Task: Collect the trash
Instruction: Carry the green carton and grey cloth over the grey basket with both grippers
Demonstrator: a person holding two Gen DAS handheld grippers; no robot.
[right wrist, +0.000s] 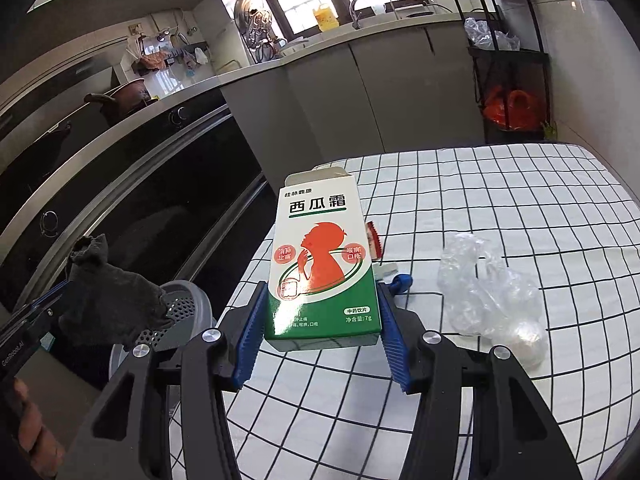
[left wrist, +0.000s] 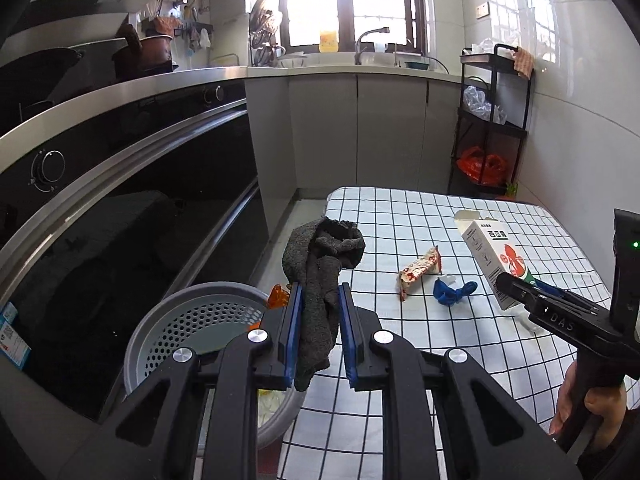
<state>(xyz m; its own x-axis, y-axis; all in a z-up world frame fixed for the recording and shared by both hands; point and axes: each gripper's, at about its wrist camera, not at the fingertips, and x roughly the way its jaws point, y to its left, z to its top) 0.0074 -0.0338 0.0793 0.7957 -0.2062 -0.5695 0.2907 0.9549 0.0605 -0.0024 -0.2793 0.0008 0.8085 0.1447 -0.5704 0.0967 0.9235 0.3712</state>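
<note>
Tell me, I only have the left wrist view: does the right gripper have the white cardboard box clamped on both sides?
Observer: Yes. The right gripper has a blue pad pressed on each side edge of the white cardboard box, near its green bottom.
Operator: Is anything hidden behind that gripper?
Observer: A crumpled clear plastic bag lies on the black-and-white checked tablecloth, right of the box.
Operator: And my load?
Observer: From the right wrist, the dark grey sock in the left gripper overlaps the near rim of the grey perforated basket.
</note>
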